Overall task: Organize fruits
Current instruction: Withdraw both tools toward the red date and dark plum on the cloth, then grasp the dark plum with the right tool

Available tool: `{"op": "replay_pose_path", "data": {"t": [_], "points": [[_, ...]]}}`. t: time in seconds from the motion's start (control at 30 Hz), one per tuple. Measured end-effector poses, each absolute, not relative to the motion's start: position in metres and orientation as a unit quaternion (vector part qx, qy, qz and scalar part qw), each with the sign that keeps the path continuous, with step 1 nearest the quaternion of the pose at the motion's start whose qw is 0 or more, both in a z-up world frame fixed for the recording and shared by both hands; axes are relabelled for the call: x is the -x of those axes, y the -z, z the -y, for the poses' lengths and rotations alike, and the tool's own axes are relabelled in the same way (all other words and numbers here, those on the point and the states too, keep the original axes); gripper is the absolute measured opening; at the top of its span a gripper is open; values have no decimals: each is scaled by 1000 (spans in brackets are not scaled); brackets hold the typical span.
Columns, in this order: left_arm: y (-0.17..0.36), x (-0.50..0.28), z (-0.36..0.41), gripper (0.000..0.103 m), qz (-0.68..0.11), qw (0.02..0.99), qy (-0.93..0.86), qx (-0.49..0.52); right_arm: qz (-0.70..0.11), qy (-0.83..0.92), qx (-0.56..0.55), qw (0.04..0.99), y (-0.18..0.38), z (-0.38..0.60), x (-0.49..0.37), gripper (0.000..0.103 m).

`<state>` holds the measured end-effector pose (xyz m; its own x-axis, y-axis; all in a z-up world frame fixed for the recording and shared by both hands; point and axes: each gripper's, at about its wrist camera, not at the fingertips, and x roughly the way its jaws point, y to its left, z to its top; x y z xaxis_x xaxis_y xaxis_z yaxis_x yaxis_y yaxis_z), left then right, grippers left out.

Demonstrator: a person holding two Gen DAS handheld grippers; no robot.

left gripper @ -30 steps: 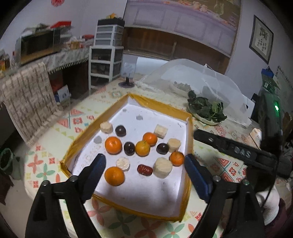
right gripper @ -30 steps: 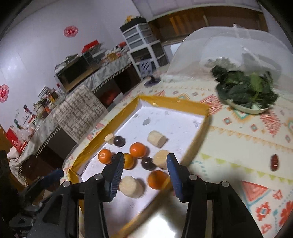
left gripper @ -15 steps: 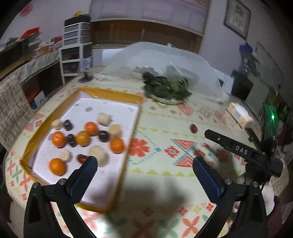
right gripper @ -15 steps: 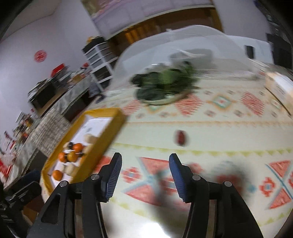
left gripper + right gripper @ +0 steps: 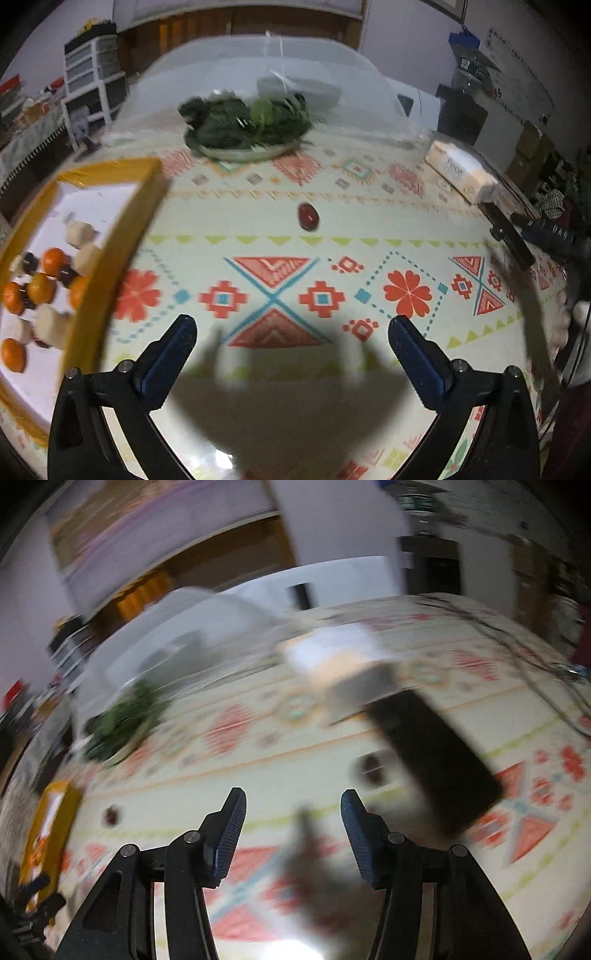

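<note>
A yellow-rimmed white tray [image 5: 122, 236] at the left edge of the left wrist view holds oranges [image 5: 53, 260], dark round fruits and pale chunks. One red date [image 5: 308, 217] lies alone on the patterned tablecloth, well ahead of my left gripper [image 5: 291, 328]. That gripper stands wide open over bare cloth with nothing between its fingers. The right wrist view is smeared by motion. My right gripper [image 5: 293, 795] is part open and empty above the cloth. There the date [image 5: 110, 814] is far to its left, beside the tray [image 5: 51, 812].
A plate of leafy greens [image 5: 247, 125] sits at the back under a mesh food cover [image 5: 258, 66]. A tissue pack [image 5: 460, 171] and a black flat device [image 5: 511, 236] lie at the right. The same black device [image 5: 432, 757] lies ahead-right of my right gripper.
Both grippers swung right, off the tray and out over the patterned cloth. The left jaws widened. The right jaws kept about the same gap, and its view became blurred.
</note>
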<state>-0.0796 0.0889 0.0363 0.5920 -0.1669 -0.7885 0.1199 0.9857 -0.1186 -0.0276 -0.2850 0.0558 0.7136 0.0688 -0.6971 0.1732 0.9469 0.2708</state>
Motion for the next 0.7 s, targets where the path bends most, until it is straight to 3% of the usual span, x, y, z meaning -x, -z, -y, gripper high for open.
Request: {"op": "replay_pose_path", "data": {"t": [0.43,0.63,0.7], "points": [[-8,61,-84,103,-488,869,73,47,-427,70,-102,896,-29,298,-22,54],[-5,64,-76,103,-485,872,68,24,-437,97,-45,893,-21,286,-30,47],[-4,65,-73,103,-486,872,63,12,-439,111,-21,892,-20,281,-30,39]]}}
